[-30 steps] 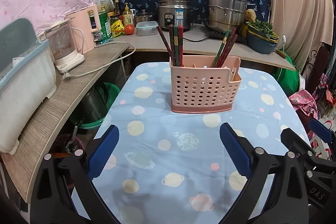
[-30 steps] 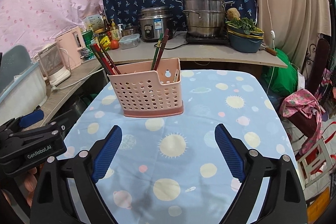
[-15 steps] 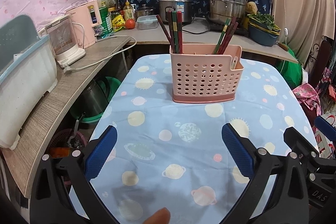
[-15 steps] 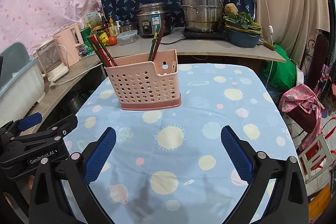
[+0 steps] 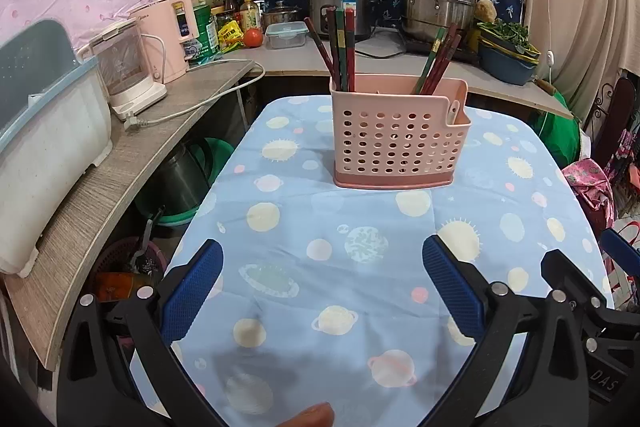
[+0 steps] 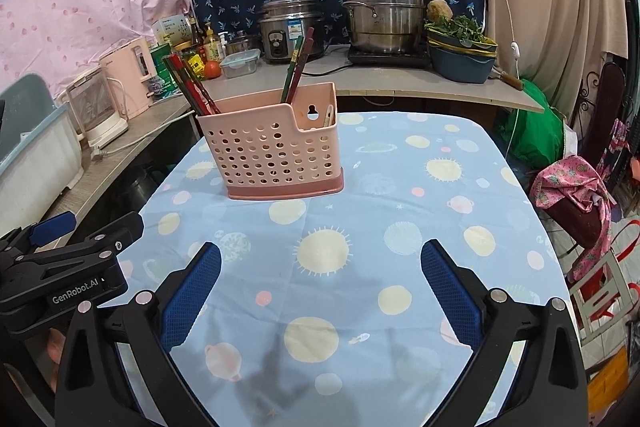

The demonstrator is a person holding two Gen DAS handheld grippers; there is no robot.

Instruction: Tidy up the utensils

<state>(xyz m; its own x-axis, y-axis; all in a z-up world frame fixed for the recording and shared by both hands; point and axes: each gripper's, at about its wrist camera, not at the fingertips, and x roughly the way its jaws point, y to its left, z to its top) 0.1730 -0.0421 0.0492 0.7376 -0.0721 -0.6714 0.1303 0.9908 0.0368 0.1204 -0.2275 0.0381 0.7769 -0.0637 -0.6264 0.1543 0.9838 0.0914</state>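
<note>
— On the blue planet-print tablecloth [image 5: 360, 227], what was altered against the frame a second earlier?

— Little. The pink perforated caddy [image 5: 398, 135] was seen larger and lower in both views, so both tools had been brought nearer to it. The left gripper [image 5: 322, 291] and the right gripper [image 6: 320, 291] were both kept spread wide, with nothing held between the blue pads. A fingertip [image 5: 308, 417] was found at the near edge of the left view, where none had been seen a second before.

— Where were the utensils?

— Two bundles of chopsticks were stood in the caddy: the left chopsticks [image 5: 340, 51] nearly upright at its far left corner, the right chopsticks [image 5: 438, 61] tilted to the right further along. A pale utensil [image 6: 329, 115] was tucked in the low right compartment.

— What was given by one view alone?

— From the right wrist, the keyhole slot [image 6: 311, 113] in the caddy's back wall and the left tool's black body at the near left were shown. From the left wrist, the white bin [image 5: 44, 155] on the left shelf was shown more fully.
</note>
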